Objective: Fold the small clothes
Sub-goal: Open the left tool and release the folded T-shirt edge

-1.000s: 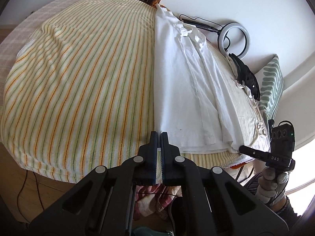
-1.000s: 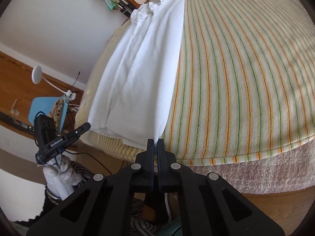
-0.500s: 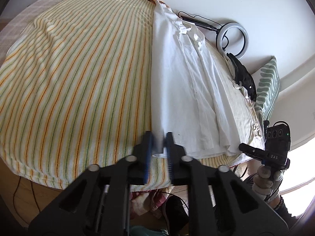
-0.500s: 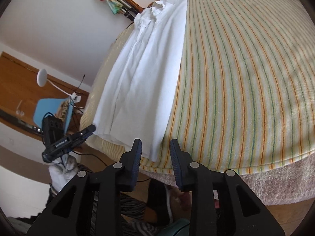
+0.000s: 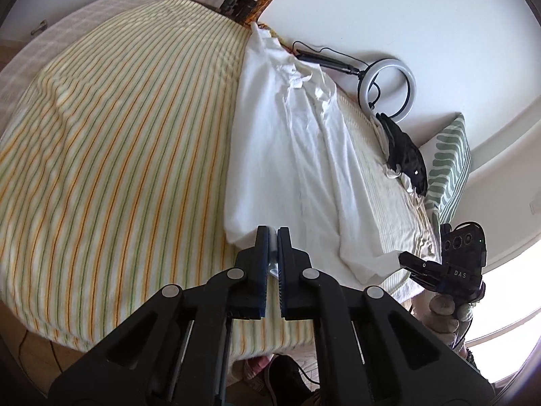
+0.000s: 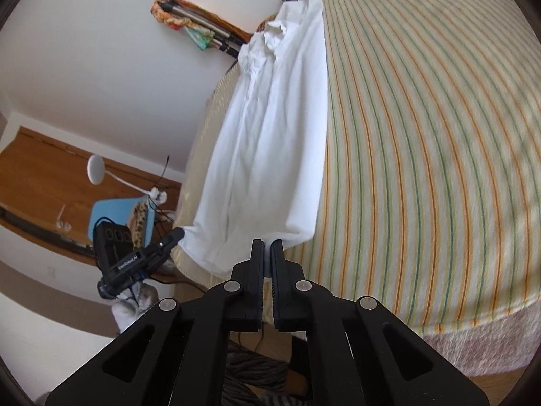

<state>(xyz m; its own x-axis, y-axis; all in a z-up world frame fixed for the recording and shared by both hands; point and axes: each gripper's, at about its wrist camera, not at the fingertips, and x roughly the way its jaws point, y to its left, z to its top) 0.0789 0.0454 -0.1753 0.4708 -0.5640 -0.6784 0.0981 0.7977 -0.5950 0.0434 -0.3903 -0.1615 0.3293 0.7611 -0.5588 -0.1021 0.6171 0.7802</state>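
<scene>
- Since half a second ago both grippers have gone from parted jaws to closed ones, and the near hem of the white shirt (image 5: 297, 155) is lifted off the bed.
- Left gripper (image 5: 273, 233): fingers pressed together on the shirt's near hem, white cloth pinched between the pads.
- Right gripper (image 6: 267, 245): fingers likewise clamped on the near hem at a second corner.
- White shirt (image 6: 270, 128): folded lengthwise into a long strip, collar at the far end, lying along one edge of the striped bedspread (image 5: 111, 155).
- Striped bedspread (image 6: 422, 155): yellow, orange and green lines, covers the bed.
- Ring light (image 5: 389, 91) against the wall, beyond the bed.
- Green patterned pillow (image 5: 448, 169) near a dark garment (image 5: 404, 152).
</scene>
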